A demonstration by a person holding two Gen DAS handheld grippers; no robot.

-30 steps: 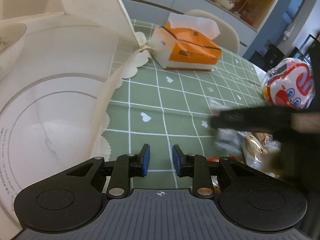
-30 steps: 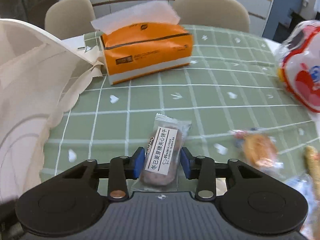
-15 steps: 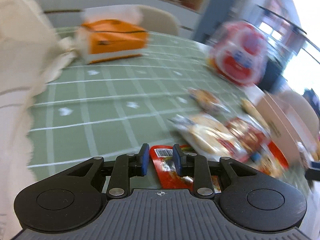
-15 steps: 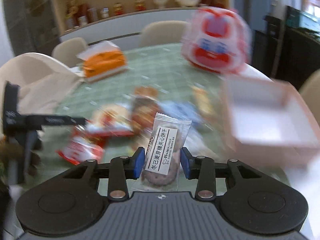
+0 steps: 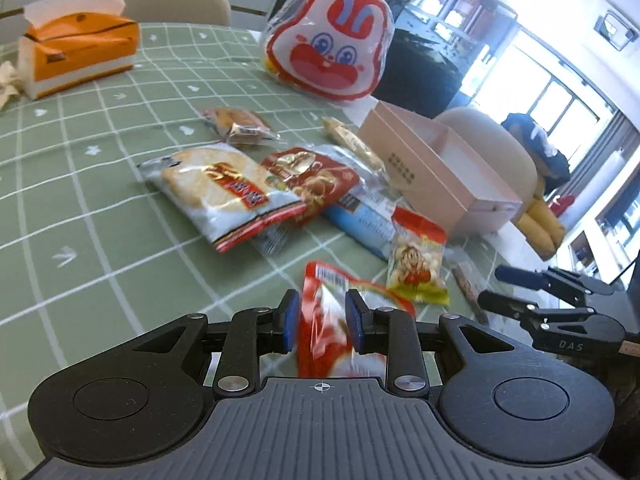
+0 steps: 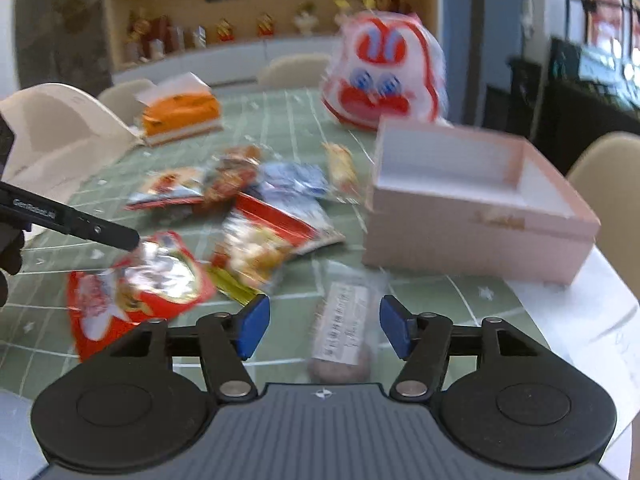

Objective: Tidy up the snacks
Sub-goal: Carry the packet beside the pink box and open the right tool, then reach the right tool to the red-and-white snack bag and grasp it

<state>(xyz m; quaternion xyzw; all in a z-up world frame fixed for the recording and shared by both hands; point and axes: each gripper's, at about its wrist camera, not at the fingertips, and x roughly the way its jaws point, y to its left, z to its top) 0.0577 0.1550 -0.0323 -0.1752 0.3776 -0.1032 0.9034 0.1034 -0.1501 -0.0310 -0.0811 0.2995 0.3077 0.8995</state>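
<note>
Left gripper (image 5: 321, 320), bottom centre of its view: blue pads narrow, a red foil snack packet (image 5: 328, 320) between them; whether they pinch it cannot be told.

Right gripper (image 6: 324, 328): jaws opening, pads standing clear of a clear-wrapped biscuit (image 6: 342, 332), blurred, between them above the green checked tablecloth (image 6: 460, 292).

Pink open box (image 6: 472, 200) at right of that view, just beyond the biscuit. Loose snack packets (image 5: 224, 192) lie mid-frame. Rabbit-face bag (image 5: 330, 38) upper centre; orange tissue box (image 5: 78, 52) upper left.
</note>
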